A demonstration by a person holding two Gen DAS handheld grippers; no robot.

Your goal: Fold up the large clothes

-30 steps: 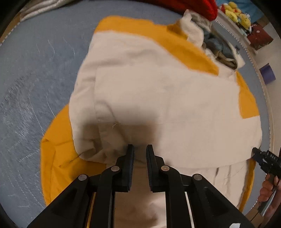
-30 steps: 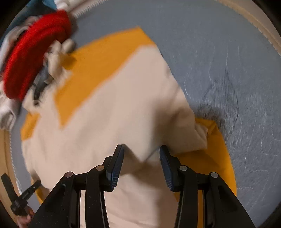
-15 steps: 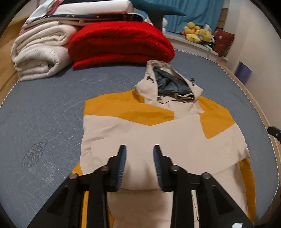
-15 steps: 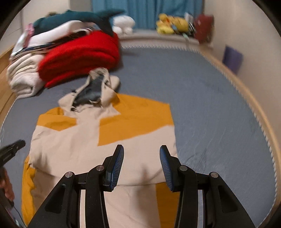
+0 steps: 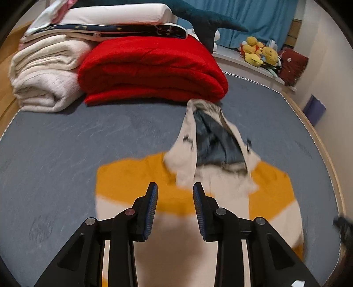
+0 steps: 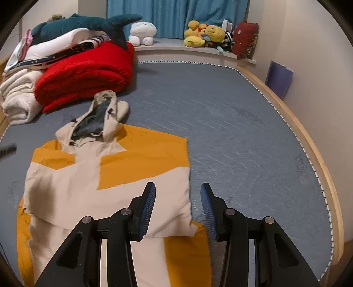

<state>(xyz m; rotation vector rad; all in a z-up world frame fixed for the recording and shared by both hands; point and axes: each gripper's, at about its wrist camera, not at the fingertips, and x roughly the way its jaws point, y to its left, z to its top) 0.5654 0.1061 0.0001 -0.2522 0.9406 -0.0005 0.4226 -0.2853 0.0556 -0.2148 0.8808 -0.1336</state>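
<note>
A beige and orange hooded jacket is being shown laid flat on the grey-blue bed, toward the near-left part of the mattress, w/ its hood pointing at the far edge. The sleeves are being seen folded across the body, so a beige panel is lying over the orange lower part. The hood's grey lining is being exposed (it is lying open, tilted to one side).

The left hand-held gripper is being held above the jacket's upper chest, jaws released w/ a clear gap and nothing between them; cloth contact can't be told, as that view is blurred. The right hand-held gripper is being held over the jacket's right edge, jaws spread wide and gripping nothing; one finger is over the beige fabric, the other over bare mattress.

At the far-left corner of the bed, a folded red blanket is being seen beside a rolled cream blanket, w/ white bedding and a teal plush shark stacked on top. Yellow plush toys are being kept on the ledge beyond the far edge, in front of a blue curtain.
</note>
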